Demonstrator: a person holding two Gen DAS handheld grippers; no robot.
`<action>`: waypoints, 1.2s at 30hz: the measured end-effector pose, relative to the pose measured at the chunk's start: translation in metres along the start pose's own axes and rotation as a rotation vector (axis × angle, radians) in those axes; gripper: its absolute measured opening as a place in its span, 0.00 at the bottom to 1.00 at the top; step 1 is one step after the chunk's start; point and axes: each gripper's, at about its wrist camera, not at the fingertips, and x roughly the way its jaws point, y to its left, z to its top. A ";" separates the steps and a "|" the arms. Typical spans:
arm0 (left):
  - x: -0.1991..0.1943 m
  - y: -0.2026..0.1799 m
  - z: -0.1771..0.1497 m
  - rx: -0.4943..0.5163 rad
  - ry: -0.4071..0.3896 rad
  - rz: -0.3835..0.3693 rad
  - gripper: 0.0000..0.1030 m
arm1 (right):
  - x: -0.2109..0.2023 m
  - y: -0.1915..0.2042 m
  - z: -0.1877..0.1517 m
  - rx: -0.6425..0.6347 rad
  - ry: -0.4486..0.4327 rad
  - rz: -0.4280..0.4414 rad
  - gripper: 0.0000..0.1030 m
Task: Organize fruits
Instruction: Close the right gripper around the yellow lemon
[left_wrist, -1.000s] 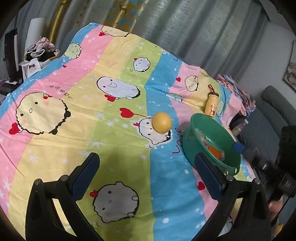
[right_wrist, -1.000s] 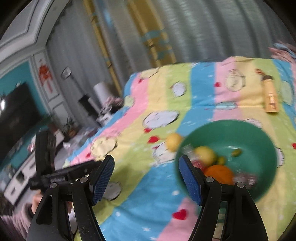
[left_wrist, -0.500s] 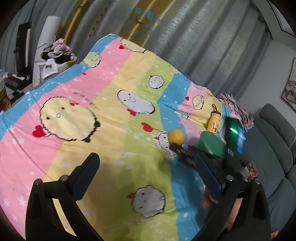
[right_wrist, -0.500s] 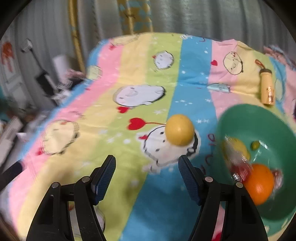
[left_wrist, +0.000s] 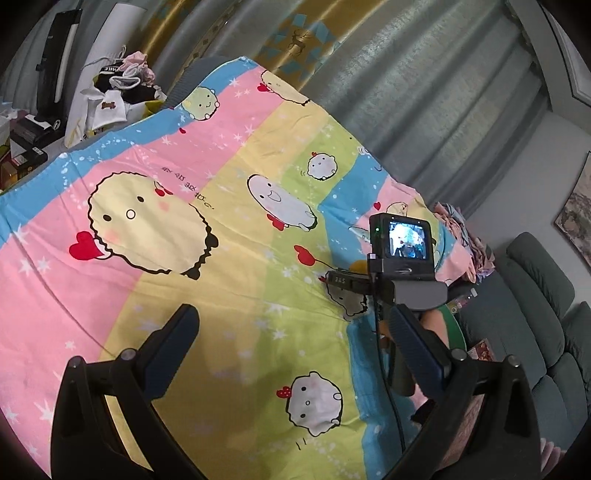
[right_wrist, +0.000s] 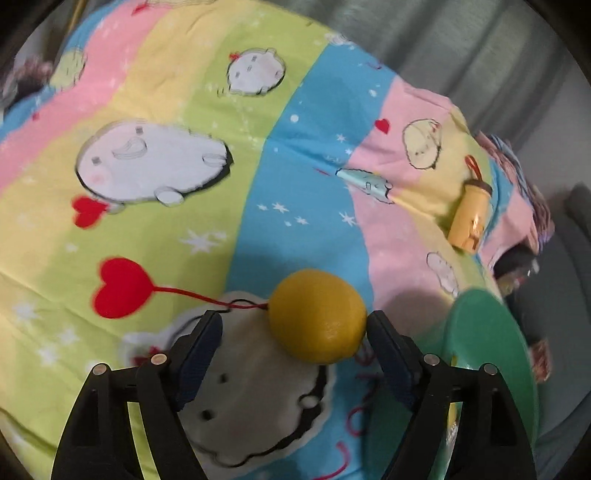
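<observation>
Green bowl (right_wrist: 491, 354) sits right of the parted right tongs (right_wrist: 293, 332), contents mostly hidden; left tongs (left_wrist: 295, 332) gape empty.

You've got one round yellow fruit (right_wrist: 317, 315) on the striped cartoon sheet, resting on a printed critter, just left of the green bowl (right_wrist: 491, 332), w/ more fruit barely visible inside.

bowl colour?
Green; the bowl shows best in the right wrist view, at the lower right.
</observation>
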 end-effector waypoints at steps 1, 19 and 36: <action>0.001 0.001 0.000 -0.007 -0.002 -0.001 1.00 | 0.003 -0.001 0.002 -0.014 0.008 -0.007 0.72; 0.031 -0.007 -0.007 -0.035 0.103 -0.108 0.99 | -0.100 -0.055 -0.065 0.085 -0.172 0.719 0.58; 0.076 -0.099 -0.085 0.244 0.458 -0.250 0.67 | -0.131 -0.070 -0.192 -0.098 -0.138 0.831 0.58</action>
